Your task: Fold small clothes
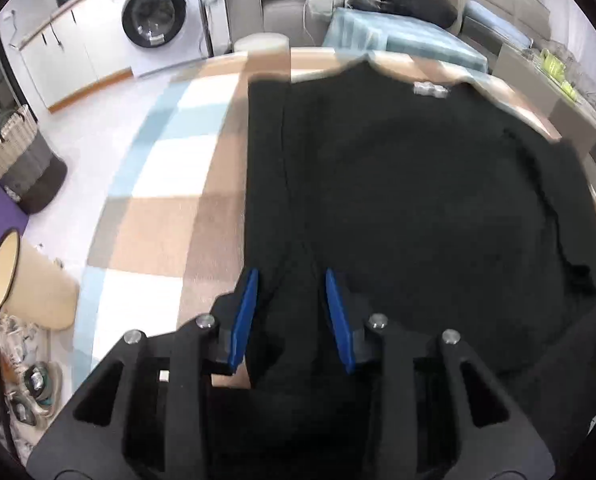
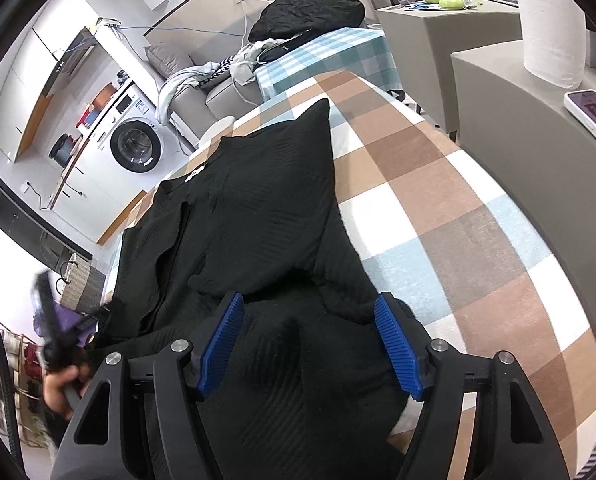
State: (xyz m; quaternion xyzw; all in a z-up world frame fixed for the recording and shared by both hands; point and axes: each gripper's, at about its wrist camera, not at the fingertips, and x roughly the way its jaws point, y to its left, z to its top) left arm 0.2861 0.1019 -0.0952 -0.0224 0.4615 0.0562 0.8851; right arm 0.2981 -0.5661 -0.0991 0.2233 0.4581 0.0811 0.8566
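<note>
no legible text, washing machine (image 2: 136,146) panel lettering too small

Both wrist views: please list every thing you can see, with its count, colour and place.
garment: one, black, spread on the checked cloth
checked cloth: one, brown, white and blue, covering the table
washing machine: one, white, far left by the cabinets
laundry basket: one, grey and beige, on the floor at left
paper roll: one, white, on the grey stand at right
phone: one, white, same stand
left gripper: black, blue pads, jaws narrow around a garment fold
right gripper: black, blue pads, jaws wide over the garment
</note>
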